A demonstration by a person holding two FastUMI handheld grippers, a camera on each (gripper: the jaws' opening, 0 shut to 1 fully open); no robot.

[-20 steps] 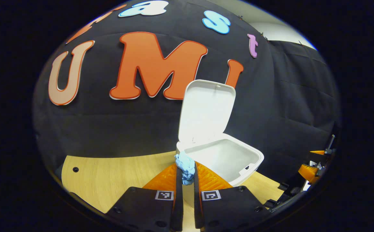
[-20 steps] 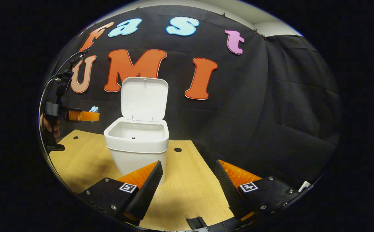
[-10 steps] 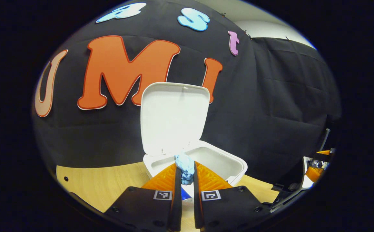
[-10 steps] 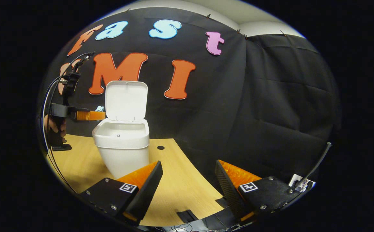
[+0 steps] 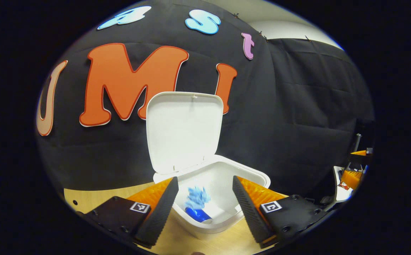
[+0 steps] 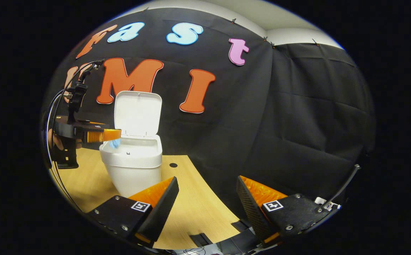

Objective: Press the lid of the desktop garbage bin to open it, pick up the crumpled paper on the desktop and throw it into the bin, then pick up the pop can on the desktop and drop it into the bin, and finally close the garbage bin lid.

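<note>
While jaws gape, blue crumpled paper (image 5: 197, 197) blurred above open white bin (image 5: 255, 175)

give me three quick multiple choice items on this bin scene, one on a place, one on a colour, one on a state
1. Where is the crumpled light blue paper?
A. on the wooden desktop
B. over the open white plastic bin, blurred
C. between shut fingers

2. What colour is the can-like thing inside the bin?
A. blue
B. red
C. green

3. How does the bin's white lid stand?
A. shut
B. removed
C. raised upright

Answers:
1 B: it shows between the left gripper's spread fingers, above the bin's inside.
2 A: a blue cylinder lies at the bottom.
3 C: it stands up behind the opening.
</note>
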